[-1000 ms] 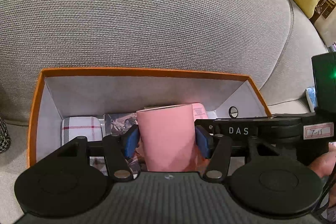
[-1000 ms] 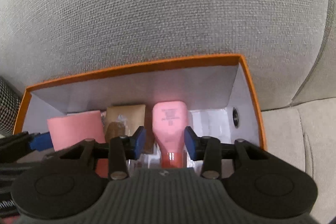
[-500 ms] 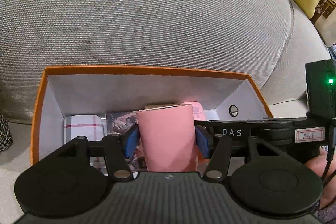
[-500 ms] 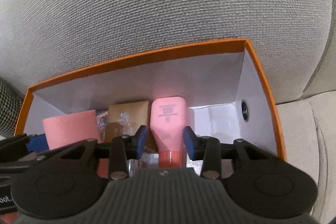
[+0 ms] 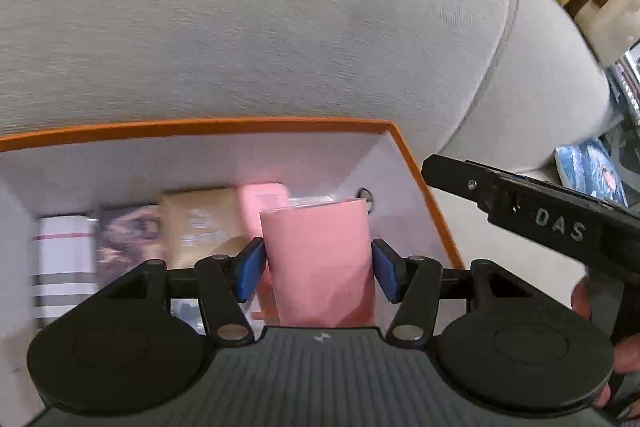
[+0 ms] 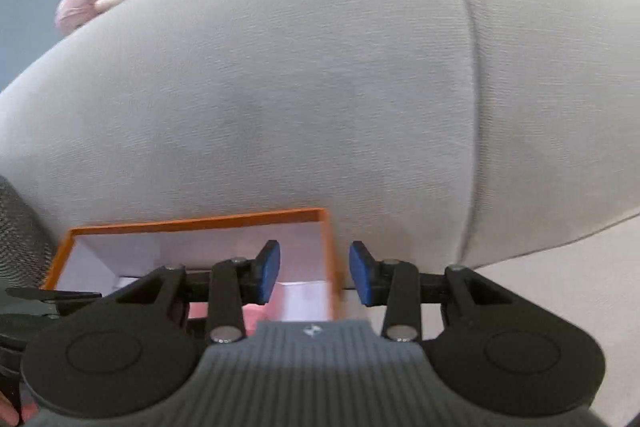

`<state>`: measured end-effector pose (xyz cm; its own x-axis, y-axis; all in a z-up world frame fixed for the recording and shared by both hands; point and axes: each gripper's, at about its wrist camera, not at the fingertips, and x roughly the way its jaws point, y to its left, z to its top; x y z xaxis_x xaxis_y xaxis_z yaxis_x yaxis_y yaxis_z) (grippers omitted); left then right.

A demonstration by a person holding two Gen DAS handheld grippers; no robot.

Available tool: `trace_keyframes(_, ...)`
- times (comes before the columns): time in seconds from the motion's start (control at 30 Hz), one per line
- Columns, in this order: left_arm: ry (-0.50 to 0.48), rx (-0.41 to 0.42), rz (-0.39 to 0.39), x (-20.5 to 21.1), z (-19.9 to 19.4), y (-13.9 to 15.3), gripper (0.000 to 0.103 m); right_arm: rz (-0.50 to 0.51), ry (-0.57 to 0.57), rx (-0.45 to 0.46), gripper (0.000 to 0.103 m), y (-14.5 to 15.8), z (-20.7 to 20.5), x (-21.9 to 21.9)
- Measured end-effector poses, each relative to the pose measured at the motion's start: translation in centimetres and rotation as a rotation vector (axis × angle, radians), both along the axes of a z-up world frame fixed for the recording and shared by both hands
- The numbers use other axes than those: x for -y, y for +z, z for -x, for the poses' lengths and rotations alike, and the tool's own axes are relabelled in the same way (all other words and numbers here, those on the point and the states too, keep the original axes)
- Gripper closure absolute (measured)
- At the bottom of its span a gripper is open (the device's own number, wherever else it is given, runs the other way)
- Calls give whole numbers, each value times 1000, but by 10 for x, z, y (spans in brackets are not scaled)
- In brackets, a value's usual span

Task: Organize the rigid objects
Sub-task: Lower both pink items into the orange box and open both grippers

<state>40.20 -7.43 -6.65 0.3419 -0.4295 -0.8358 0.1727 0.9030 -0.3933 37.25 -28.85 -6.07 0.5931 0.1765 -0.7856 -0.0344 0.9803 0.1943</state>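
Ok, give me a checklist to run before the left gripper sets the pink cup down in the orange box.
1. Left gripper has the pink cup: ok, the cup sits upright between the blue pads, which touch its sides.
2. Cup is over the orange box: ok, it sits over the right end of the box interior.
3. Free floor space under the cup: cannot tell, the cup and gripper hide it.
4. Neighbours clear: not ok, the pink bottle stands right behind the cup.
5. Right gripper out of the way: ok, it is empty and at the box's right wall.
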Motion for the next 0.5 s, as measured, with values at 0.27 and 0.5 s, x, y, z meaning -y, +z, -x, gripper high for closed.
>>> trace_keyframes(0.27,-28,-68,-28,37,-27,-33,38,-2,-17,-10,61,-18,-12,6)
trace_keyframes(0.5,-38,-64,-40,49,-37,-47,35,-10,-32,-12,59,-26,-22,2)
